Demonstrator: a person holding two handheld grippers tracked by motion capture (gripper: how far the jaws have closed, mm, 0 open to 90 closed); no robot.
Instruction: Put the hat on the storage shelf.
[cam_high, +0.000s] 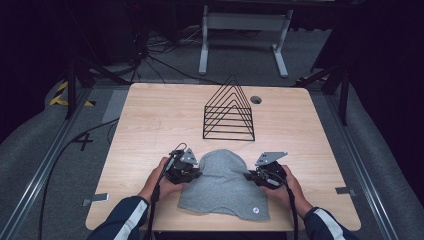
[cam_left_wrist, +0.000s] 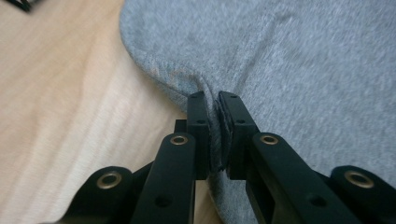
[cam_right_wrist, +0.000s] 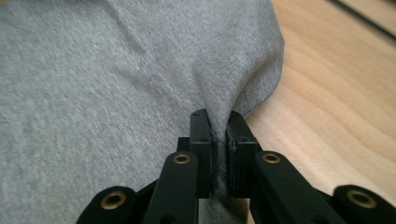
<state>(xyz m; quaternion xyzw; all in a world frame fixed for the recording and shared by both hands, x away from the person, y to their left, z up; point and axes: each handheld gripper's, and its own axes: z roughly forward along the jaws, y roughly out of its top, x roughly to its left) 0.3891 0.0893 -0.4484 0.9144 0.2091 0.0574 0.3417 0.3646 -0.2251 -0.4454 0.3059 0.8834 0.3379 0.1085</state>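
The left gripper (cam_left_wrist: 214, 100) had its matte black jaws pressed together on a pinched ridge of the grey hat (cam_left_wrist: 299, 70) at its curved left edge. The right gripper (cam_right_wrist: 219, 119) pinched the opposite edge the same way — soft, finely flecked knit bunched into a fold between the pads. The hat lay flat on the pale wood-grain table (cam_high: 150, 115), near the person's side, dome-shaped with a small round badge at its lower hem. Beyond it stood a black wire rack (cam_high: 229, 112) — nested triangular frames, well apart from the fabric.
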